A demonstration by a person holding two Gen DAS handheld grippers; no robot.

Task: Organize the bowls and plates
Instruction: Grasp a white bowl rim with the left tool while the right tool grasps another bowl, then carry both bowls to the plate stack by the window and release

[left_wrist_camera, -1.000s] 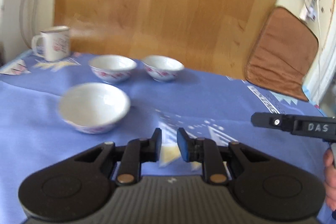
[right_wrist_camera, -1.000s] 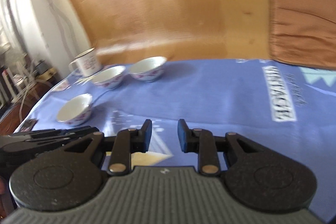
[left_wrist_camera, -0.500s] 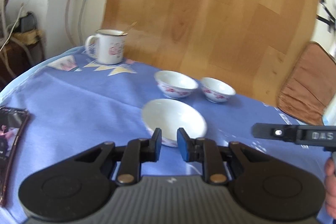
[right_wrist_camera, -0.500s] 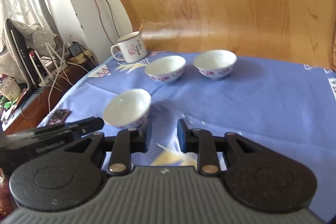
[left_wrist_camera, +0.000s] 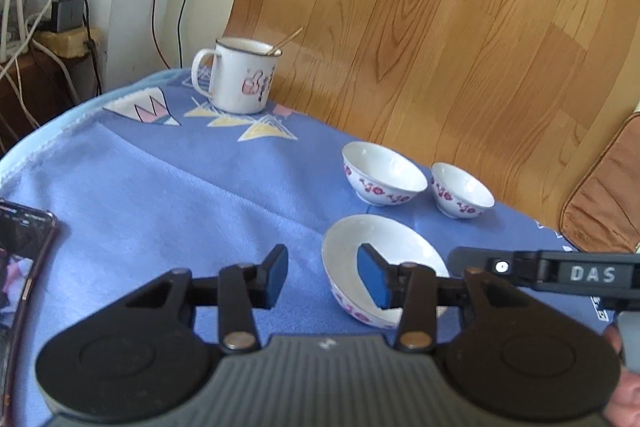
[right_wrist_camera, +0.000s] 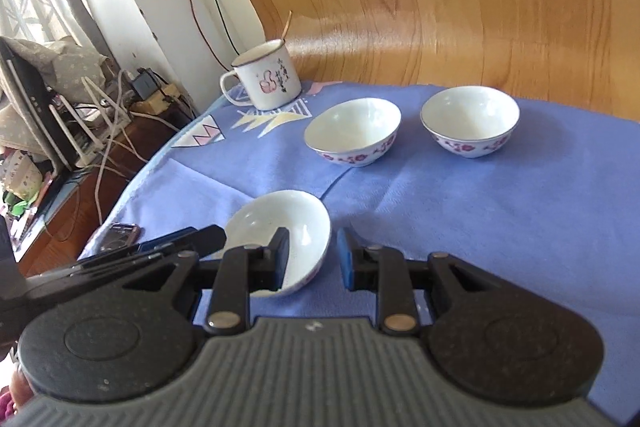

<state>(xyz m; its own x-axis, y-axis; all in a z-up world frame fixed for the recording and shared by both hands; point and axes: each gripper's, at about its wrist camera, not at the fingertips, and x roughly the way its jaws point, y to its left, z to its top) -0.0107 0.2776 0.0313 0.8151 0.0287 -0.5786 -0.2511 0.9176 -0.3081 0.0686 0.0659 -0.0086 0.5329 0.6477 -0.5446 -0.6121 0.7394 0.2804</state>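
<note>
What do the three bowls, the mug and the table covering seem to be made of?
The three bowls look like glazed white ceramic: glossy, thin rims, pink floral print. The mug is probably enamelled metal, given its dark rim line. The blue cloth is woven fabric, creased and matte.

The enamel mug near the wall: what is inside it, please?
From the mug one thin stick-like handle leans out over the rim, perhaps a spoon. Its lower end and any liquid are hidden by the mug wall, so the contents cannot be told.

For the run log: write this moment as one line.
left gripper: opening, empty | right gripper: open, empty | nearest bowl: on tablecloth, ungrasped
</note>
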